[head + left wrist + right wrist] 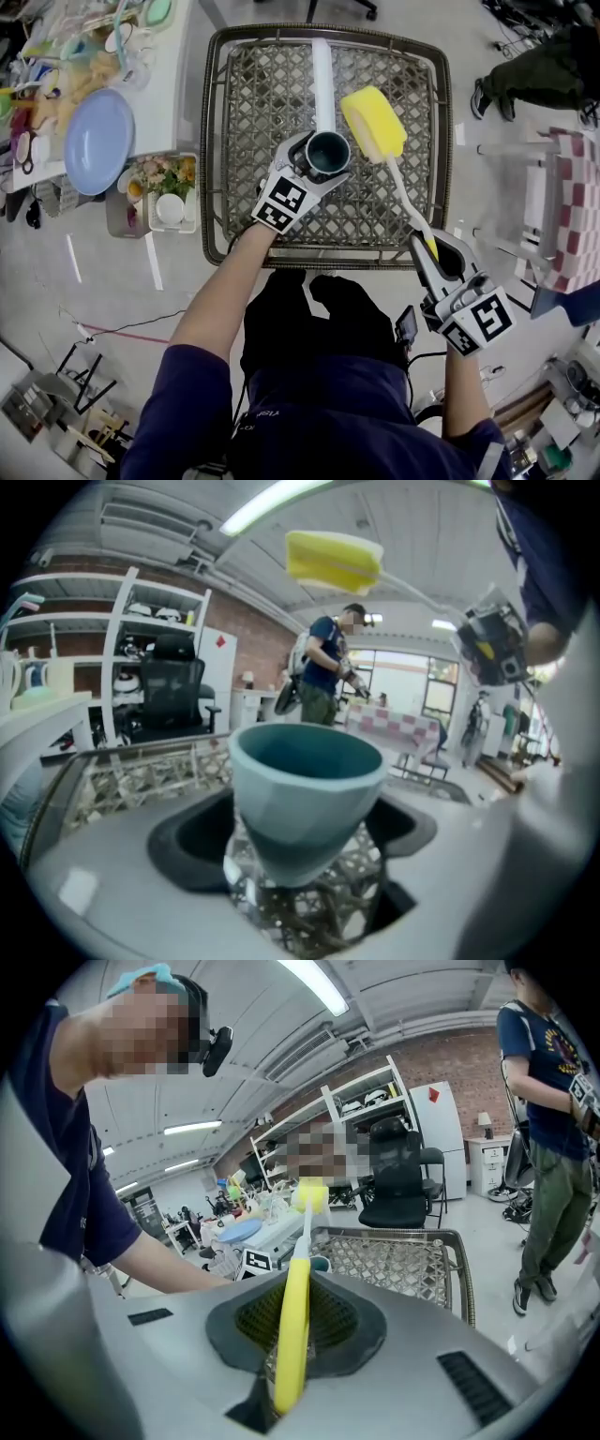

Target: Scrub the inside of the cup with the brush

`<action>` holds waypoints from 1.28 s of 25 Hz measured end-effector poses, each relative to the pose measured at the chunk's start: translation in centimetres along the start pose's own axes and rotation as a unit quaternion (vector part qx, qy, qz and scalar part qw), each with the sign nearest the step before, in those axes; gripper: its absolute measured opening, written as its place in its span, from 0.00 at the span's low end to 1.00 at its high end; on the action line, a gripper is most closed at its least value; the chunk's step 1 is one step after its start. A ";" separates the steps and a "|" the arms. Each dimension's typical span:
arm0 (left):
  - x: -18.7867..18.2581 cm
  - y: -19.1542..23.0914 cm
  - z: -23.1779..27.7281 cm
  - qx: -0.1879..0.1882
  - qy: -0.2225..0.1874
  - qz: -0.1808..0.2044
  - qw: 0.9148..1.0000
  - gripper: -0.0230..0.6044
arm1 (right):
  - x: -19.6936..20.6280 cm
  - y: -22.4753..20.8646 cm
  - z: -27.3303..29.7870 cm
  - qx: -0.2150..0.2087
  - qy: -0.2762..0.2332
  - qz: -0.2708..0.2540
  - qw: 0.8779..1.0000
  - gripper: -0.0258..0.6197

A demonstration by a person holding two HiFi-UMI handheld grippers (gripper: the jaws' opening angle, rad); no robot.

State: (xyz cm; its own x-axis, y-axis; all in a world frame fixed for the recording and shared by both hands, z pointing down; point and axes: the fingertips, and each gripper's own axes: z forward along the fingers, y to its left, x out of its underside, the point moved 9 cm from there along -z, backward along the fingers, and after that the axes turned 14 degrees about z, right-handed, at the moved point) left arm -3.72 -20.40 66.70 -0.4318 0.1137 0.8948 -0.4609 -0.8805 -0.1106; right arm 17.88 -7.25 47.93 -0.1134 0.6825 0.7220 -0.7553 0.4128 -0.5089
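A teal cup [328,152] stands upright on the glass-topped wicker table [272,103], near its middle. My left gripper [324,157] reaches around it; in the left gripper view the cup [305,794] sits between the wide-set jaws with the dark pads [187,841] beside it, not plainly pressing. My right gripper [433,255] at the table's front right edge is shut on the brush's yellow handle [292,1335]. Its white shaft rises to a yellow sponge head [373,122] that hangs just right of and above the cup, outside it.
A cluttered side table at the left carries a blue plate [98,141] and a small tray with flowers [161,192]. A person [534,75] stands at the upper right near a checkered cloth [577,216]. Cables and stands lie on the floor at the lower left.
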 end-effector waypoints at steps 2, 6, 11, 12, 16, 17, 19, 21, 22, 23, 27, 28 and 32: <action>0.0 0.0 0.2 -0.002 -0.003 0.000 1.000 0.70 | 0.1 -0.3 -0.2 0.002 0.003 -0.001 1.000 0.09; 0.1 0.2 0.4 -0.010 -0.010 -0.004 1.000 0.70 | 0.2 -0.8 -0.2 0.003 0.007 -0.003 1.000 0.09; -0.1 0.2 0.6 -0.005 -0.017 -0.003 1.000 0.65 | 0.3 -0.8 0.2 -0.002 0.016 -0.009 1.000 0.09; -0.1 0.1 0.5 -0.003 -0.017 -0.002 1.000 0.65 | 0.3 -0.8 0.3 -0.002 0.018 -0.012 1.000 0.09; -0.4 0.0 0.1 0.007 -0.010 0.015 1.000 0.64 | -0.1 -0.7 0.1 0.003 0.033 -0.039 0.999 0.09; -0.6 0.0 -0.2 0.006 -0.007 0.021 1.000 0.64 | -0.3 -0.7 -0.1 0.004 0.041 -0.049 0.998 0.09; -1.2 0.0 -0.8 0.002 0.000 0.035 0.999 0.64 | -0.8 -0.5 -0.5 0.006 0.063 -0.078 0.995 0.09; -2.1 0.1 -1.6 -0.001 0.009 0.051 0.999 0.63 | -1.3 -0.2 -1.1 0.012 0.083 -0.113 0.990 0.09; -2.6 0.3 -2.1 -0.001 0.013 0.059 0.998 0.63 | -1.7 0.0 -1.5 0.015 0.091 -0.127 0.988 0.09; -3.2 0.4 -2.6 -0.002 0.015 0.067 0.998 0.63 | -2.1 0.2 -1.8 0.017 0.097 -0.139 0.985 0.09; -5.7 1.2 -4.8 -0.010 0.025 0.101 0.995 0.63 | -3.7 1.6 -2.4 0.014 0.119 -0.188 0.975 0.09; -6.3 1.4 -5.4 -0.012 0.028 0.109 0.994 0.63 | -4.1 2.0 -2.6 0.014 0.128 -0.203 0.971 0.09; -8.7 2.0 -7.4 -0.022 0.041 0.139 0.989 0.63 | -5.5 3.8 -3.1 0.019 0.156 -0.261 0.953 0.09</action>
State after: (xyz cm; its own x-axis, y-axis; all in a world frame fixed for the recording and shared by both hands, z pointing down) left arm -6.63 -19.70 55.49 -0.6070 -0.0927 0.7893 -0.3474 -0.8623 -0.3684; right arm 17.65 -7.60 40.58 0.4761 0.5389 0.6950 -0.6803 0.7265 -0.0973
